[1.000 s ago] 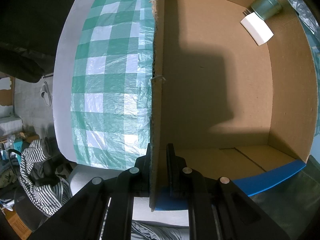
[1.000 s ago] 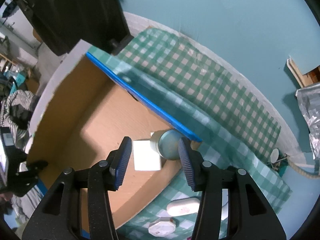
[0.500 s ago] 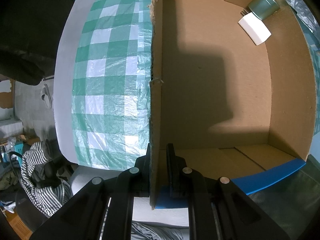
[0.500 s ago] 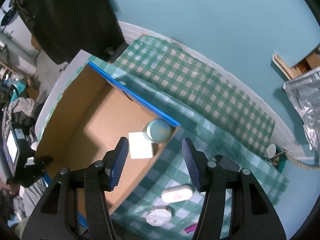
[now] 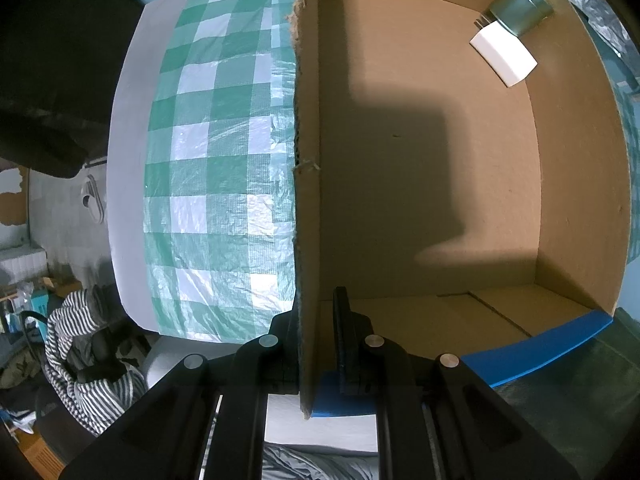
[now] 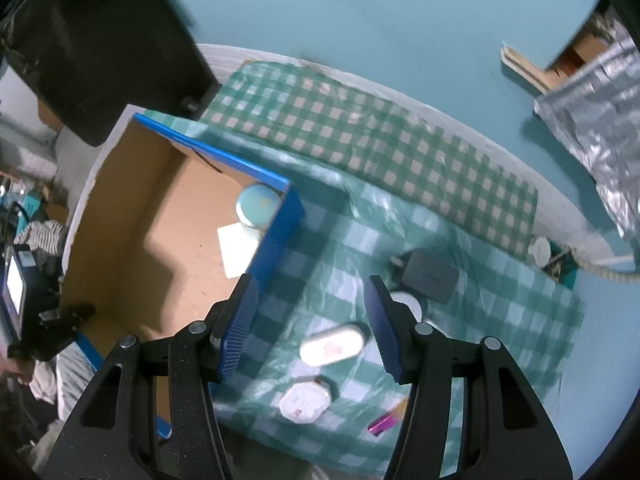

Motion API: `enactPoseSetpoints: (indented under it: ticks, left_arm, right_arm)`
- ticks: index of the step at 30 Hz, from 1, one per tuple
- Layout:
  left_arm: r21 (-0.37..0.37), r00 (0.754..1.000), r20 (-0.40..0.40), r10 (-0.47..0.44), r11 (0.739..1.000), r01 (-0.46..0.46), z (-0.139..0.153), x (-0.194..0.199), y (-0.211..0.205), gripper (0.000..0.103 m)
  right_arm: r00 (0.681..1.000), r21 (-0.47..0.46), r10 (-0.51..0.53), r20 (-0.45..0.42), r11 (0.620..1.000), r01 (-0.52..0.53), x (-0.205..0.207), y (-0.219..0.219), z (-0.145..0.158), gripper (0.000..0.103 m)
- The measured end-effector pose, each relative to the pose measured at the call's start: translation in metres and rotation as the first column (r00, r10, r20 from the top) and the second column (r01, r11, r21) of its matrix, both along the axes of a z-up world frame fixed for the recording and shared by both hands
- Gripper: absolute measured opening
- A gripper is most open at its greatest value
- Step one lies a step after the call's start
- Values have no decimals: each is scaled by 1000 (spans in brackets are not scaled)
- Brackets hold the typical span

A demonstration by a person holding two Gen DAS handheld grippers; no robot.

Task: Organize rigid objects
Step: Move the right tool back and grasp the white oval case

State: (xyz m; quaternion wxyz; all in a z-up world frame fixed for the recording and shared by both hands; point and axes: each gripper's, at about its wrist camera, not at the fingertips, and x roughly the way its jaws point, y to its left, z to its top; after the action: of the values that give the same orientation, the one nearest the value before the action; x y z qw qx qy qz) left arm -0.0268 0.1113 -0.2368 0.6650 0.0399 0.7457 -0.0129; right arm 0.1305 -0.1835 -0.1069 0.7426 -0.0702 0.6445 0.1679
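Observation:
A cardboard box (image 5: 440, 160) with blue outer walls (image 6: 276, 240) stands on the green checked tablecloth (image 6: 480, 304). Inside its far corner lie a round tin (image 5: 520, 6) (image 6: 258, 205) and a white block (image 5: 505, 56) (image 6: 238, 250). My left gripper (image 5: 316, 320) is shut on the box's near wall (image 5: 307, 208). My right gripper (image 6: 312, 320) is open and empty, high above the cloth to the right of the box. Below it lie a white oval case (image 6: 333, 345), a white octagonal box (image 6: 305, 402), a pink pen (image 6: 386, 421), a black charger (image 6: 429, 276) and a white round piece (image 6: 406, 302).
A silver foil bag (image 6: 600, 120) hangs at the right by the teal wall. A small white lid (image 6: 540, 250) and a rope (image 6: 600, 272) lie at the cloth's far right. Striped clothing (image 5: 76, 344) lies on the floor left of the table edge (image 5: 128, 200).
My right gripper has drawn back and swung right, from over the box's corner to over the loose things on the cloth. My left gripper keeps its hold on the box wall.

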Motion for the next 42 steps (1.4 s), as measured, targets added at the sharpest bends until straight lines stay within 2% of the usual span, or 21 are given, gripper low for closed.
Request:
enactPoseSetpoints:
  ticks: [10,18,25,35,39,42]
  left_arm:
    - [-1,1000,3,-17,1000,17,1,1,-3,11]
    - [-5,1000,7,-23,1000,23,3,0,-3,11]
    - [-4,1000,9,-18,1000,18,4,0,-3,11]
    - [-4,1000,0,-16,1000,16,2,0,-3,11]
    - [-3,1000,-2,-15,1000,15,1,0,-3,11]
    - [-1,1000,-4,-12,1000,12,1,-1,-3,11]
  right_arm:
    - [993,4,-103,-61,995,104,-17,-24,-22,56]
    - [972,-32,-187,-140,982,185,-25,-37,-62,58]
    - [927,-36,-294,-232,955,294,-28,-47,-104,59]
    - [841,-52,-448,-304,889,455,-30,-59,-150,59]
    - [826,-58,-469,-313,877,477,-29,-60,-158,59]
    - [827,-66,-467,-314,879,471,-26,-60,-163,59]
